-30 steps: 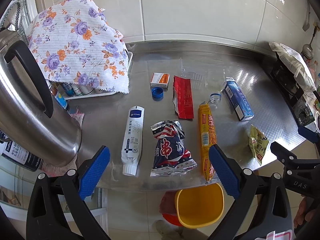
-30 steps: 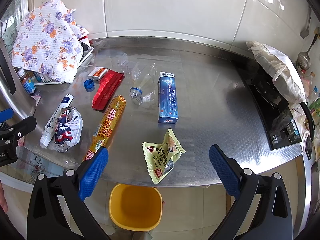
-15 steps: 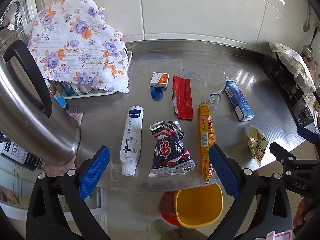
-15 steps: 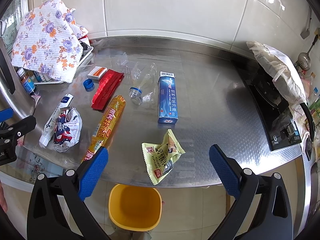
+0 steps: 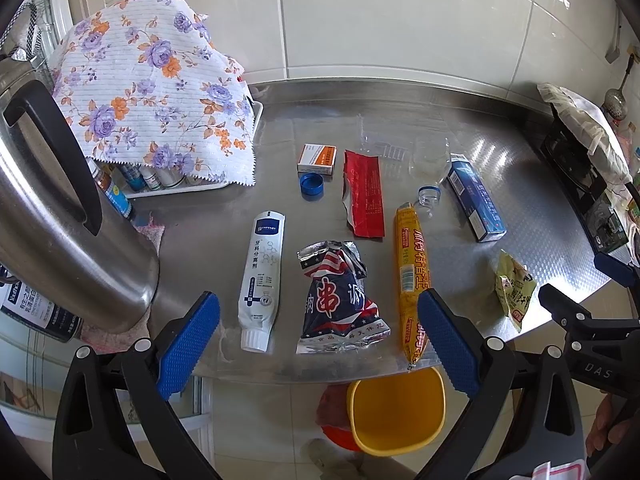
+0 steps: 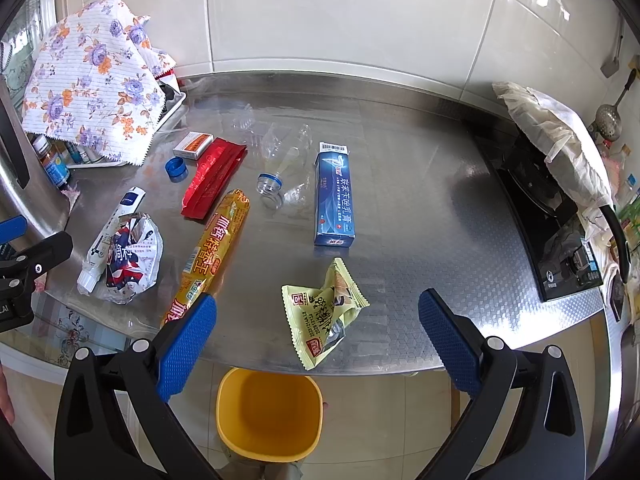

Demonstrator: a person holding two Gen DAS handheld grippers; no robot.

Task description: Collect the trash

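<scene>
Trash lies on a steel counter [image 6: 420,200]: a crumpled blue-and-red snack bag [image 5: 340,300] [image 6: 128,256], a white tube [image 5: 262,270], a yellow sausage stick [image 5: 412,268] [image 6: 212,248], a red wrapper [image 5: 362,196] [image 6: 212,176], a blue cap [image 5: 312,184], a clear crushed bottle [image 6: 284,160], a blue toothpaste box [image 6: 334,196] and a green-yellow wrapper [image 6: 320,312] [image 5: 514,288]. A yellow bin [image 6: 270,414] [image 5: 396,410] stands on the floor below the counter edge. My left gripper [image 5: 320,344] hangs open before the snack bag. My right gripper [image 6: 318,344] hangs open over the green-yellow wrapper.
A large steel kettle [image 5: 52,208] stands at the left. A floral cloth [image 5: 152,96] covers a rack of bottles behind it. A small orange-and-white box [image 5: 318,158] lies near the cap. A black stove [image 6: 560,224] with a white bag on it sits at the right.
Both views have shifted very slightly; nothing on the counter has moved and both grippers remain open.
</scene>
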